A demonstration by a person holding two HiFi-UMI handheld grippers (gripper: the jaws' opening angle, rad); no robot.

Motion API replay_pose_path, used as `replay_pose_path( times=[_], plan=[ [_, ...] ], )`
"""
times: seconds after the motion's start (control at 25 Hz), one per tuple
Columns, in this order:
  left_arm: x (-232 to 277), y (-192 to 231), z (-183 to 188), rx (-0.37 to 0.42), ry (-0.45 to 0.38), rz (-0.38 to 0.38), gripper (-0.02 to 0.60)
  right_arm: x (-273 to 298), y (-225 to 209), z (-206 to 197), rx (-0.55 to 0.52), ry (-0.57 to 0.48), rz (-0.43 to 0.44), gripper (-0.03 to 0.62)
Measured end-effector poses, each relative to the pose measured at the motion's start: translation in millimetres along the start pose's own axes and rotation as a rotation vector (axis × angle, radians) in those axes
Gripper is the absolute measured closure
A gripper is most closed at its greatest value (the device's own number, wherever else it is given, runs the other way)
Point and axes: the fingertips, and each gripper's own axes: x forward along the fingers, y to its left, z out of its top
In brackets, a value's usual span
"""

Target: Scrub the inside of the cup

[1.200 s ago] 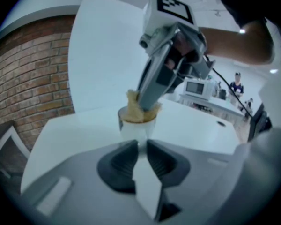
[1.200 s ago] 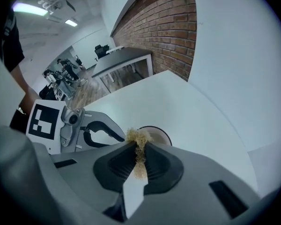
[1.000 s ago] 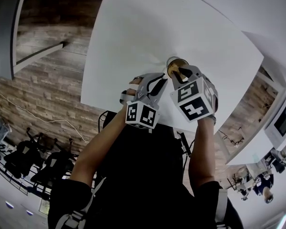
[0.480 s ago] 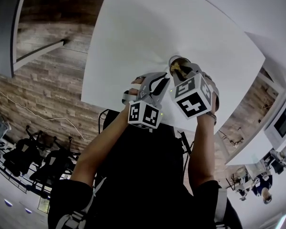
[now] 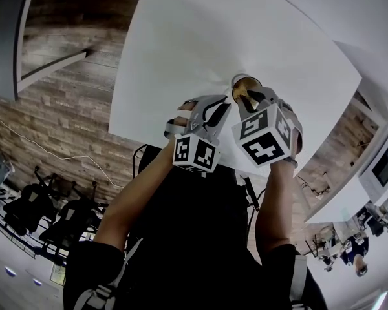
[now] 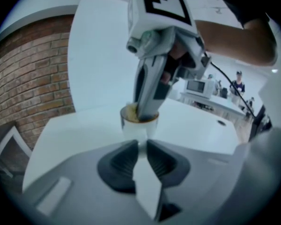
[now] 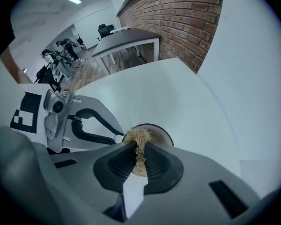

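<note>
A small white cup (image 5: pixel 240 81) stands on the white table (image 5: pixel 200 37), with a brownish inside (image 7: pixel 160 131). My left gripper (image 6: pixel 141 143) is shut on the cup's near wall (image 6: pixel 131 128); in the right gripper view its fingertips (image 7: pixel 117 137) meet the rim. My right gripper (image 7: pixel 139 150) is shut on a tan fibrous scrubber (image 7: pixel 139 138) and points down into the cup. In the left gripper view the right gripper (image 6: pixel 147 112) reaches into the cup's mouth with the scrubber (image 6: pixel 129 111) beside its tips. In the head view both grippers, left (image 5: pixel 227 97) and right (image 5: pixel 249 99), crowd over the cup.
The cup sits near the table's front edge (image 5: pixel 181 148). A brick wall (image 7: pixel 178 18) and a grey desk (image 7: pixel 126 39) lie beyond the table. Wood flooring (image 5: pixel 64 102) and office chairs (image 5: pixel 32 215) show to the left. A microwave (image 6: pixel 196 85) and people stand far off.
The right gripper has rocked a little over the cup with the scrubber in it. Both hands and the cup have drifted slightly away from me. The grips are unchanged.
</note>
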Motion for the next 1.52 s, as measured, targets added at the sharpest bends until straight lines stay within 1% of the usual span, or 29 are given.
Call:
replay_pose_path(
  times=[0.16,0.36,0.56,0.72,0.88,1.0,1.16,1.32,1.44,1.52],
  plan=[
    [0,0,0,0.012,0.003,0.001,0.522,20,-3,-1,-0.064,0.061,-0.029,0.565],
    [0,0,-1,-0.005,0.004,0.004,0.522,25,-6,2,-0.130,0.080,-0.081,0.565],
    [0,0,-1,-0.014,0.007,0.006,0.522,2,-12,3,-0.142,0.038,-0.194,0.565],
    [1,1,-1,-0.018,0.006,0.006,0.522,-31,-14,10,-0.133,-0.015,-0.265,0.565],
    [1,0,-1,-0.018,0.005,0.010,0.522,-47,-15,11,-0.149,-0.030,-0.319,0.565],
    [1,0,-1,-0.018,0.004,0.012,0.522,-31,-16,7,-0.147,-0.015,-0.309,0.565],
    [2,0,-1,-0.011,0.005,0.013,0.522,1,-17,1,-0.147,0.021,-0.278,0.565],
    [2,0,-1,-0.015,0.006,0.020,0.522,19,-17,1,-0.140,0.056,-0.244,0.565],
    [0,0,-2,-0.018,0.005,0.023,0.522,25,-13,3,-0.124,0.046,-0.215,0.565],
    [0,0,-2,-0.017,0.004,0.023,0.522,23,-13,6,-0.104,0.011,-0.191,0.565]
  ],
)
